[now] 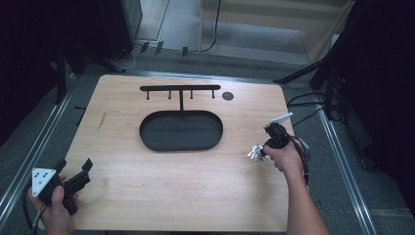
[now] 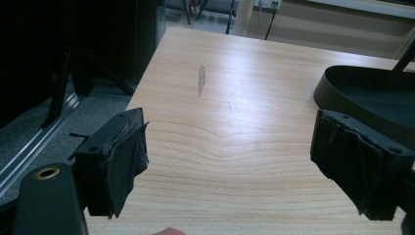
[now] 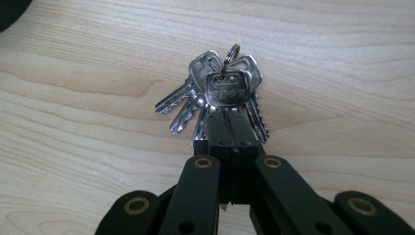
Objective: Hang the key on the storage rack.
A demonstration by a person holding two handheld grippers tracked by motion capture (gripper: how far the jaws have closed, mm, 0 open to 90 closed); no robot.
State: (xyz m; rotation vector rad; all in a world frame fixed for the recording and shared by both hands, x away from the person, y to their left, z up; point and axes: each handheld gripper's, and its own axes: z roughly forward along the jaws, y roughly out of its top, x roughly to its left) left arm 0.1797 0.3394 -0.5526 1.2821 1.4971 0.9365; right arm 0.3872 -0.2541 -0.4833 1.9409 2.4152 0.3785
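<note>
On the wooden table (image 1: 147,196), the black hook stand (image 1: 180,90) at twelve o'clock hangs empty, the left gripper (image 1: 74,166) idles wide open at seven, while the right gripper (image 1: 262,152), clamped on the key bunch (image 3: 220,93) at four o'clock, has grasping done, hanging left.

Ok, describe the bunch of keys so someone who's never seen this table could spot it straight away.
Start at the wooden table and find the black oval tray near its middle. Go toward the table's right edge, where the right claw is shut on the bunch of keys. It is the one shiny silver thing there: several keys on one ring.
</note>
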